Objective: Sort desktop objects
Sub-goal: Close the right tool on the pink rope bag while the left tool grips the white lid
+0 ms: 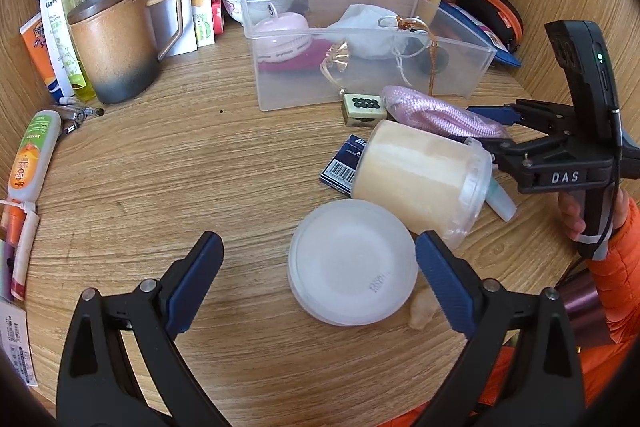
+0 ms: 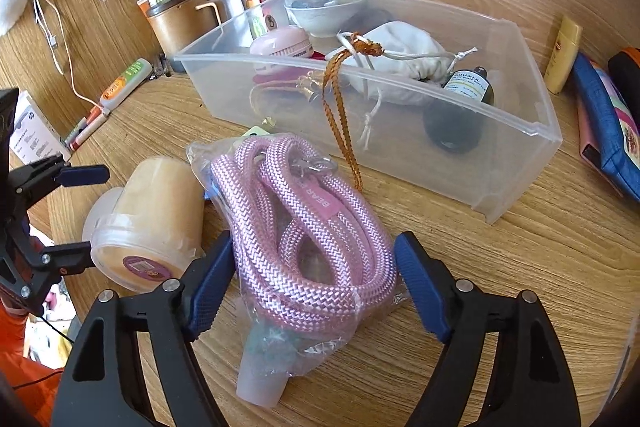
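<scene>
On the wooden bench (image 2: 520, 267), the bagged pink rope (image 2: 304, 227) lay lengthwise between the right gripper (image 2: 314, 287)'s open jaws, near the clear bin (image 2: 520, 155), while the left gripper (image 1: 320, 283), jaws also open and empty, hovered over a round lid (image 1: 352, 263).

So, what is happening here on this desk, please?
A person is sorting desk clutter with two handheld grippers. The right gripper is open around the bagged pink rope, not yet closed on it. The left gripper is open over a round white lid. The clear plastic bin already holds several items.
</scene>
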Motion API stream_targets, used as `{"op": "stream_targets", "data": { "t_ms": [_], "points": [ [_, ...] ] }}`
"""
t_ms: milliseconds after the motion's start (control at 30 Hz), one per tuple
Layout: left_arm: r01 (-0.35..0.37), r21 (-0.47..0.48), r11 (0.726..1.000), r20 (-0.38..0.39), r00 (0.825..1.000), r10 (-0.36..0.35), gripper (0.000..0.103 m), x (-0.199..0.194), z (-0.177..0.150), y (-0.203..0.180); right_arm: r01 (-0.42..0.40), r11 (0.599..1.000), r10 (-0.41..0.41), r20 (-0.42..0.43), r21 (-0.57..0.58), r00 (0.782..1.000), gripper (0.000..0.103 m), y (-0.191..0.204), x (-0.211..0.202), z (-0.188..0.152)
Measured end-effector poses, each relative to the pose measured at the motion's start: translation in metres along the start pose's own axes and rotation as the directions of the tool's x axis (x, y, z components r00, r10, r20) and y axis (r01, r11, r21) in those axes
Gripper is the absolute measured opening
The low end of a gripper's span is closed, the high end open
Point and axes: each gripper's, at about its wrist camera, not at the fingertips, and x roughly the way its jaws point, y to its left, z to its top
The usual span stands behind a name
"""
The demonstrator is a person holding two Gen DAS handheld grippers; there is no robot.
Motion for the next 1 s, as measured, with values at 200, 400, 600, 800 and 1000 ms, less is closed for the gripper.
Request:
{"op": "stream_targets", "data": {
  "t_ms": [200,400,600,800,1000],
  "points": [
    [0.006,0.034,0.999,-0.013,1.000,-0.006,0.098,-0.001,-0.004,-0.009,-0.033,0.999,0.033,0.014,0.007,0.999,0.056,-0.002,-0.008,0.007],
    [0.006,0.000,1.000,-0.047,0.999,-0.006,0.098,0.011,-0.006,-0.003,-0.024,1.000,0.024,0.008,-0.020,1.000,0.052,0.004,-0.005,0.008],
    [-0.015,-0.023,1.000,-0.014,1.000,0.015,0.098,0.012,-0.006,0.004,-0.020,1.000,0.020,0.020,-0.015,1.000,0.044,0.004,-0.006,0.009],
    [-0.078,0.014,0.997,0.009,0.997,0.078,0.077,0.014,-0.004,0.001,-0.002,0.999,0.003,0.029,-0.047,1.000,0.035,0.012,-0.009,0.011],
    [-0.057,-0.026,0.998,0.021,0.998,0.057,0.065,0.015,0.003,0.011,-0.030,0.999,0.031,0.042,-0.019,0.999,0.028,0.010,-0.016,0.014]
  ]
}}
